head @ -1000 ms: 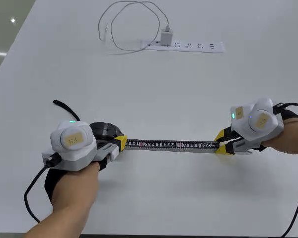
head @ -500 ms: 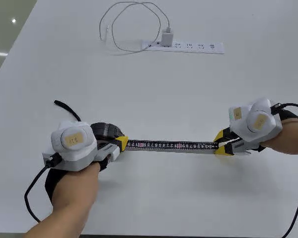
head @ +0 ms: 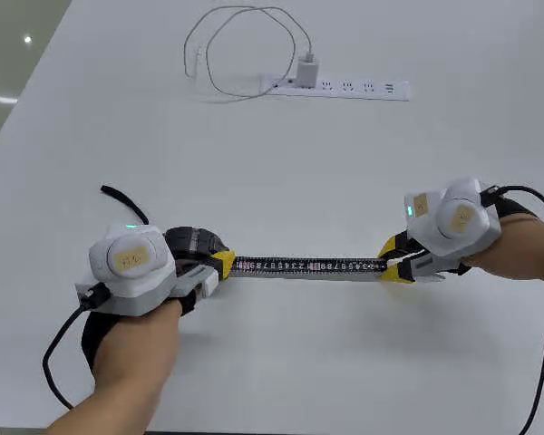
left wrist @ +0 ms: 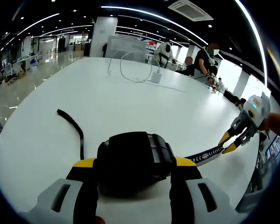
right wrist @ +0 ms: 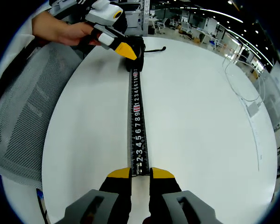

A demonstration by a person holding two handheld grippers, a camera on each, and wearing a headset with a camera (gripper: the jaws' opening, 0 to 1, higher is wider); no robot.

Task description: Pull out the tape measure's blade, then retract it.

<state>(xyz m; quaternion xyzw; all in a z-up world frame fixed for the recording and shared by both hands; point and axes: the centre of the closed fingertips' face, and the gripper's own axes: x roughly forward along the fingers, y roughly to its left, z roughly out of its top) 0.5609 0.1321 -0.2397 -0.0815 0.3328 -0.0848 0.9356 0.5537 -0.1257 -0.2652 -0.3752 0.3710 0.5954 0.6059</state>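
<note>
Now your left tongs (left wrist: 135, 162) are clamping the black tape measure case (head: 192, 243), which is sitting on the white surface (head: 344, 163) at your left. Your right tongs (right wrist: 141, 173) are pinching the blade (head: 308, 266) at its tip, jaws closed on it. Blade is stretching straight between the two tongs, low over the surface, numbers facing up. A black strap (head: 122, 201) is lying just beside the case. A power strip (head: 344, 87) with a white cable (head: 245, 36) is lying farther back.
</note>
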